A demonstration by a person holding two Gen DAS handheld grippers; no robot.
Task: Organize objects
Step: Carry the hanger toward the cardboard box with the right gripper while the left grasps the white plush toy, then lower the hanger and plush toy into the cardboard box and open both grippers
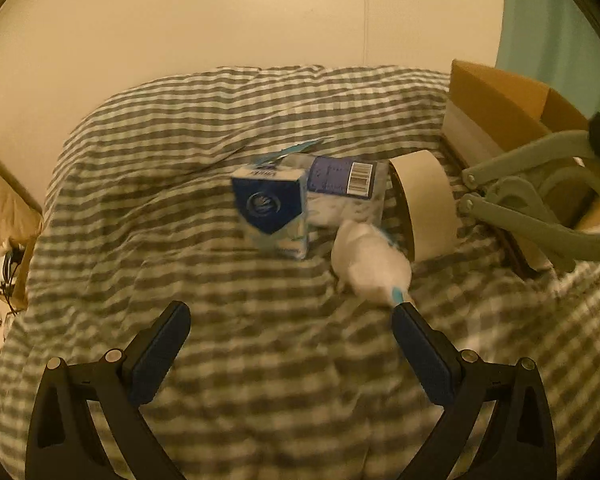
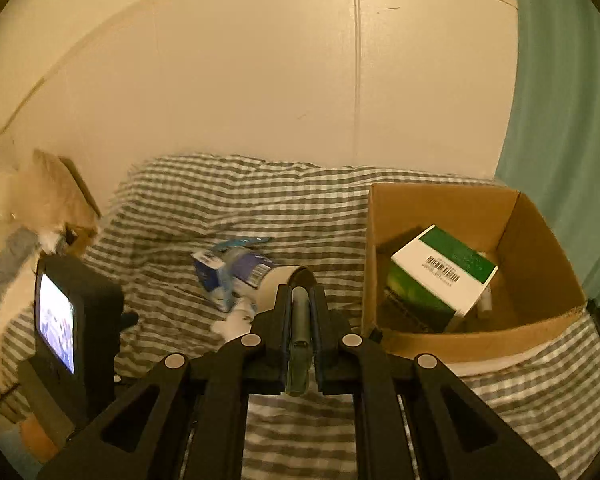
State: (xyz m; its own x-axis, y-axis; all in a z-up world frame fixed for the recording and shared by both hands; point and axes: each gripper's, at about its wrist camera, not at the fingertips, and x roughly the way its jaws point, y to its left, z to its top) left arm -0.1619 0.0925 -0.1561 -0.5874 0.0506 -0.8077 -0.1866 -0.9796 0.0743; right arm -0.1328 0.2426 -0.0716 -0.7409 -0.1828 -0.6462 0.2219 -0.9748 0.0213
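Bed [image 1: 220, 128] with cardboard box [image 2: 440, 204] at its right edge.
Open striped cover lies before the left gripper [image 1: 290, 344], fingers apart; tissue packs [image 1: 272, 212], tape roll [image 1: 428, 204] cluster mid-bed beside the box. Right gripper [image 2: 300, 304], fingers clamped on a green tool [image 2: 299, 320].

Grey-white checked bedcover [image 1: 220, 128], brown cardboard box [image 2: 440, 208].

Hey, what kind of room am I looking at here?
Probably a bedroom: a bed with a striped cover against a plain wall, and a teal curtain beside it.
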